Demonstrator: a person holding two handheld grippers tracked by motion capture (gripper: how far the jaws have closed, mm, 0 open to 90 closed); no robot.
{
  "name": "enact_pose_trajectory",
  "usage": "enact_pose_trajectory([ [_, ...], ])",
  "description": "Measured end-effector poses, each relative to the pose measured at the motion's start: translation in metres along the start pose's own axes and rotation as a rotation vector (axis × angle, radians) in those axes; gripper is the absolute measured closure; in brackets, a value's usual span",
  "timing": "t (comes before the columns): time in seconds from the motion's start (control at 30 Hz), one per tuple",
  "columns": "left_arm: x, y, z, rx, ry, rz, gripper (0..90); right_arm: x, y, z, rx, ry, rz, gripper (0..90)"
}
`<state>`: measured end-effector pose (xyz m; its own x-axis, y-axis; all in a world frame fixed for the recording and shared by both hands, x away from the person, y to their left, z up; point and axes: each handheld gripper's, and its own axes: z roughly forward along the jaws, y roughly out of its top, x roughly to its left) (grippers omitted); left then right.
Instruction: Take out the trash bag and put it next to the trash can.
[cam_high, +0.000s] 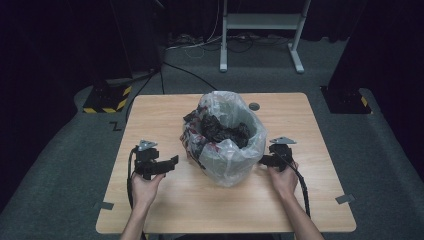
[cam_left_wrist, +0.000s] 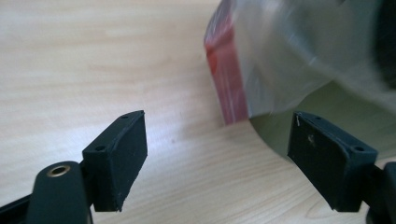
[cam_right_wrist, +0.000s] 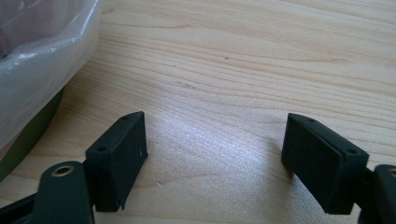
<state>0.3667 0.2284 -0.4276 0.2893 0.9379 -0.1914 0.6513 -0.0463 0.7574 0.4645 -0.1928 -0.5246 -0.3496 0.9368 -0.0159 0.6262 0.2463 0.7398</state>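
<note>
Plastic liner bag (cam_high: 227, 145) sits mid-worktop, draped over a small dark-green bin (cam_left_wrist: 299, 135) whose wall shows beneath the film in both gripper views. The bag is thin, translucent and crinkled, with a red-printed patch (cam_left_wrist: 226, 74) on its left side; crumpled black stuff (cam_high: 220, 131) lies inside it. I judge the film light, soft and slippery: it will stretch or tear if pulled hard, and a pinch on a single taut layer would likely slip. The best hold looks like the loose rolled rim at the bag's mouth, gathered from left and right, where folds give the pads something to bite.

The left tool (cam_high: 172, 162) lies near the bag's left side, jaws spread wide with nothing between them, pointing at the red patch. The right tool (cam_high: 262, 161) sits just beside the bag's right side, jaws likewise wide apart and empty above bare wood. The pale wooden worktop (cam_high: 150, 115) carries nothing else close by. Beyond its far edge stand a grey carpeted floor (cam_high: 380, 150) and a white frame (cam_high: 260, 22).
</note>
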Motion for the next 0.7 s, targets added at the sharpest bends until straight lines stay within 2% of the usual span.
enact_pose_trajectory([
  [0.1, -0.005, 0.012, -0.012, -0.034, -0.021, 0.006, 19.9, 0.000, 0.000, 0.000, -0.001, 0.002, -0.002, 22.6],
  [0.2, -0.014, 0.026, -0.025, -0.060, -0.035, 0.031, 17.4, 0.000, 0.000, 0.000, -0.001, 0.002, -0.002, 22.7],
  [0.27, -0.020, 0.037, -0.033, -0.084, -0.040, 0.028, 16.4, 0.000, 0.000, 0.000, -0.001, 0.002, -0.002, 22.8],
  [0.43, -0.027, 0.049, -0.041, -0.108, -0.059, 0.027, 15.2, 0.000, 0.000, 0.000, -0.001, 0.001, -0.001, 22.8],
  [0.5, -0.031, 0.055, -0.043, -0.107, -0.080, 0.021, 15.0, 0.000, 0.000, 0.000, -0.001, 0.001, -0.001, 22.8],
  [0.7, -0.043, 0.071, -0.047, -0.116, -0.105, 0.057, 14.7, 0.000, 0.000, 0.000, -0.001, 0.001, -0.001, 22.8],
])
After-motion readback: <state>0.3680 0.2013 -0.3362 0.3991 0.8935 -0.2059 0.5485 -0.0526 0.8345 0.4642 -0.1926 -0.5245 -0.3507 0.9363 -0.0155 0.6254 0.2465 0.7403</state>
